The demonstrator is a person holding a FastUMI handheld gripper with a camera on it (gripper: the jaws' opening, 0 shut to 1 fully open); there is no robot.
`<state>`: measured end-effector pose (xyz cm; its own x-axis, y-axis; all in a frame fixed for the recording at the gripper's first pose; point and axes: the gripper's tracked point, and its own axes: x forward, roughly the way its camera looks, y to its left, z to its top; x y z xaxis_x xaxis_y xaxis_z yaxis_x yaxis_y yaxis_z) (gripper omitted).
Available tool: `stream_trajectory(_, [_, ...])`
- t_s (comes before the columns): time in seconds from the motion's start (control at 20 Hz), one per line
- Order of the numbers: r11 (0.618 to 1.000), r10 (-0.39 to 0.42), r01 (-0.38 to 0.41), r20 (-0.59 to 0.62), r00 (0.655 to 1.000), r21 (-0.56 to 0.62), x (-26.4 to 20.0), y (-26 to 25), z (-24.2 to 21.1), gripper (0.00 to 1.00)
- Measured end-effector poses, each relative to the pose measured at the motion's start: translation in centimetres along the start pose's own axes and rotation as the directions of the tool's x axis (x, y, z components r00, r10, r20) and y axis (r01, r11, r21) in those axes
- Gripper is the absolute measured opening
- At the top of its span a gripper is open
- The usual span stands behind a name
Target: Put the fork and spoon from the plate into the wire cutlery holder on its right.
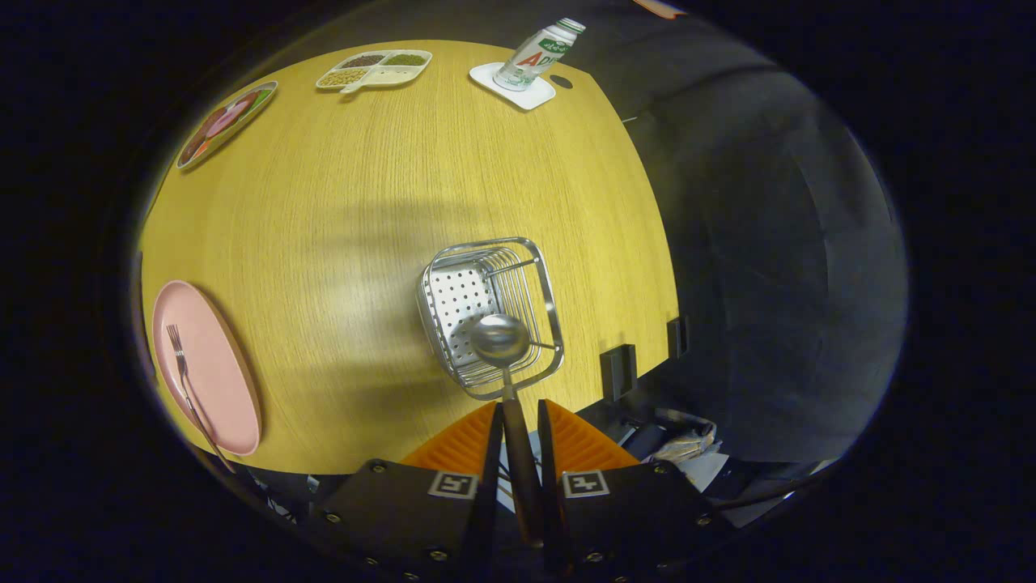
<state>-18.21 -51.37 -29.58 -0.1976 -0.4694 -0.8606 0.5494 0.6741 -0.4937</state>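
Hand-held gripper (518, 453): clamped on spoon (502, 344) handle, bowl at 12 o'clock over wire cutlery holder (490, 316). Fork (184, 380): on pink plate (218, 380), 9 o'clock across tabletop (388, 178). Advice: centre bowl within rim, lower before releasing.

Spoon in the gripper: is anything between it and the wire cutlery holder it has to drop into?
Nothing visible blocks it. The gripper is shut on the spoon by its handle, and the bowl already hangs over the open top of the wire cutlery holder. The fork lies on the pink plate, well off to the side.
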Motion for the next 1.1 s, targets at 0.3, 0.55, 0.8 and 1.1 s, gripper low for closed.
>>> stream_trajectory(0.3, [0.999,0.033,-0.033,0.069,0.997,-0.001,-1.0,0.9,0.9,0.57])
stream_trajectory(0.55, [0.999,0.009,-0.005,0.111,0.994,-0.036,-2.6,1.4,1.5,0.97])
stream_trajectory(0.8, [0.997,0.0,0.015,0.179,0.984,-0.08,-5.8,3.5,2.7,0.97])
stream_trajectory(1.1, [0.977,0.083,-0.028,0.254,0.964,-0.21,-10.2,11.3,2.6,0.97])
